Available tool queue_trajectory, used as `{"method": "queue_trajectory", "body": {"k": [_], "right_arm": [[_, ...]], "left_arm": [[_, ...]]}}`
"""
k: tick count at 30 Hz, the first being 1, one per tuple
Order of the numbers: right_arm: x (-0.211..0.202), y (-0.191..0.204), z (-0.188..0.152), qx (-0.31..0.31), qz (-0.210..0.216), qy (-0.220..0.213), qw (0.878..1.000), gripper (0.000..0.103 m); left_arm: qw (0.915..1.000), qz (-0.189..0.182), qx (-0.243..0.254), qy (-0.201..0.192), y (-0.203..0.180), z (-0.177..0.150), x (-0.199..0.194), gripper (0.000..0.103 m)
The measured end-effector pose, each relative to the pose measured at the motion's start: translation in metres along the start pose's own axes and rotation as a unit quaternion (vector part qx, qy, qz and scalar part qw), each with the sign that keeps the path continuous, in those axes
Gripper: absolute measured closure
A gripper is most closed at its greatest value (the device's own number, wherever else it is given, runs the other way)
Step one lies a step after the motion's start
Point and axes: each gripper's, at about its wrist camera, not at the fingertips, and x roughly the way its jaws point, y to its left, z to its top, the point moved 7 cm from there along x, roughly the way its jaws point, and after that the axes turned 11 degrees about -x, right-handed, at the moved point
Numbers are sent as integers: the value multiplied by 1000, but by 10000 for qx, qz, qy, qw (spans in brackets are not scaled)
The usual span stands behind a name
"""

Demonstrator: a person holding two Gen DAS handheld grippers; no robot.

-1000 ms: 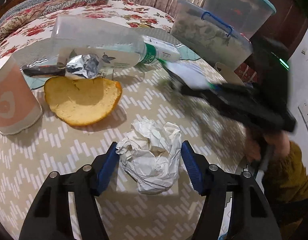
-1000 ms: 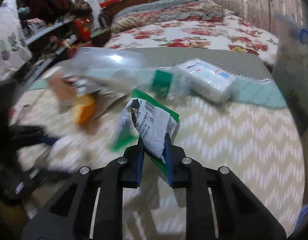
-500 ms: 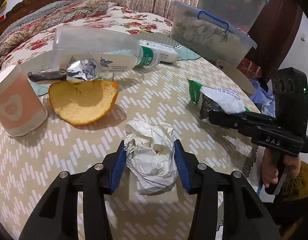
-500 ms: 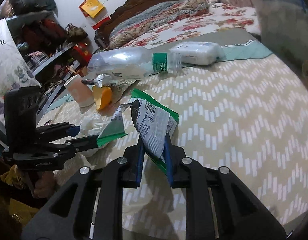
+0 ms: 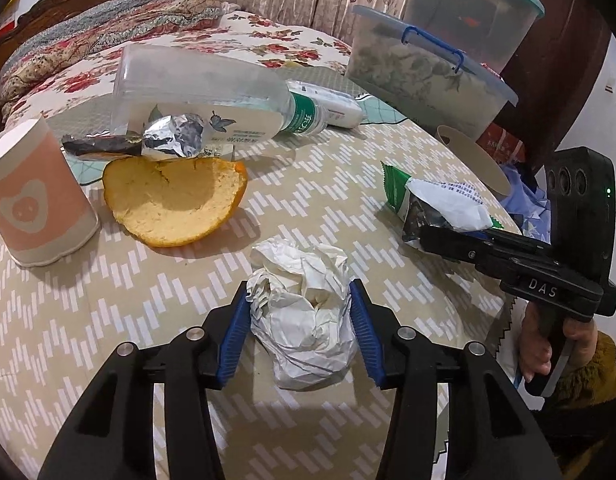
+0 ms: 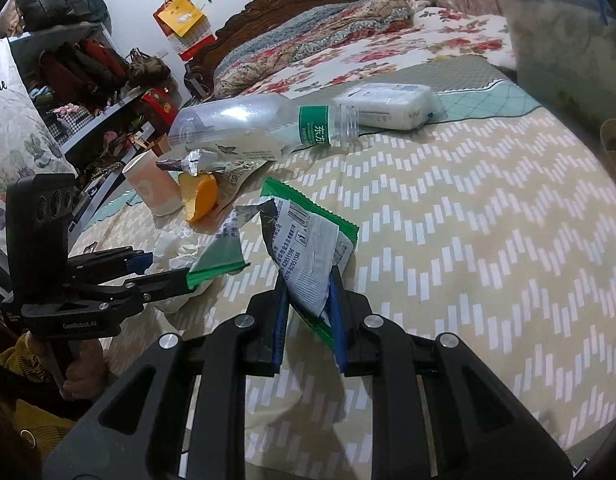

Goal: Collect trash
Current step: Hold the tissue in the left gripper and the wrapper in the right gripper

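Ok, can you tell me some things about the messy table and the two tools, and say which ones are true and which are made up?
1. The left tool has its blue pads on the ball of crumpled paper. True.
2. The right tool is empty. False: it pinches a green and white snack wrapper.
3. The plastic bottle stands upright. False: it lies on its side.
4. The pink paper cup sits upside down on the table. True.
5. The orange peel is inside the cup. False: it lies beside it on the table.
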Motion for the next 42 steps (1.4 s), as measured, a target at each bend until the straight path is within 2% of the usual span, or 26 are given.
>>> {"method": "queue_trajectory", "body": {"k": [15,42], "right_arm": [[1,-1,0,27,-26,10,10000,82],[2,-3,0,30,-31,11,10000,82]], "left_arm": [[10000,15,-10,19,1,0,1,52],[10000,20,-12,20,1,0,2,52]]}}
